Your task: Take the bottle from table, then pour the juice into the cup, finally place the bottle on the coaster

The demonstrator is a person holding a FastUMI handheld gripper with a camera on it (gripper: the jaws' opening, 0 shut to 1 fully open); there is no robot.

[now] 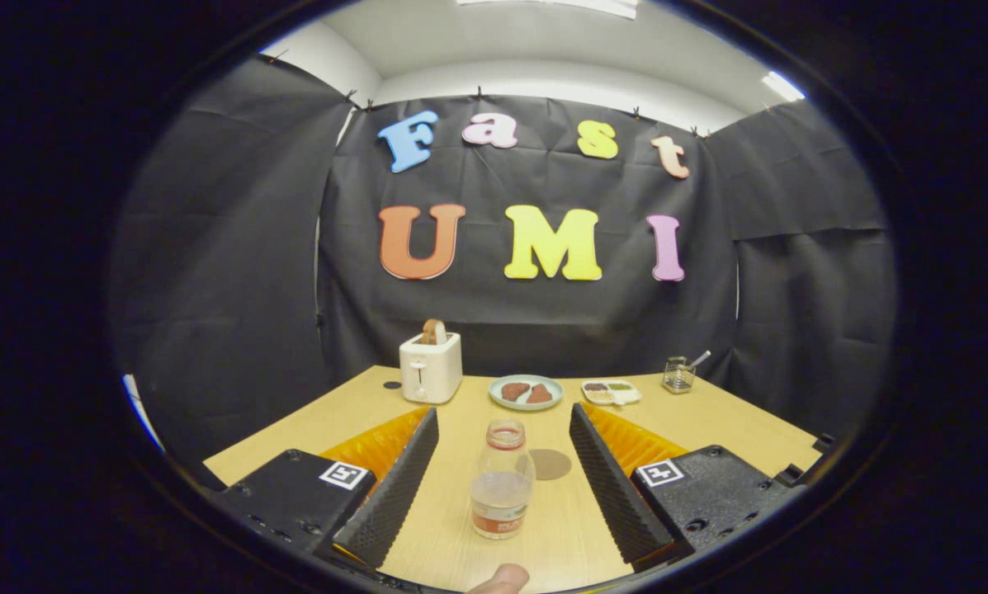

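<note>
A clear plastic bottle (502, 480) with no cap stands upright on the wooden table (733, 421), holding a little liquid at the bottom. It stands between my two fingers, and neither finger touches it. My gripper (503, 450) is open wide around it. A round brown coaster (550, 464) lies flat just behind and to the right of the bottle. A small glass cup (678, 374) with a spoon in it stands far off at the back right of the table.
A white toaster (431, 367) with a slice of bread in it stands at the back left. Beside it are a pale green plate (527, 392) with two brown pieces and a small white tray (612, 392). A fingertip (502, 579) shows near my base.
</note>
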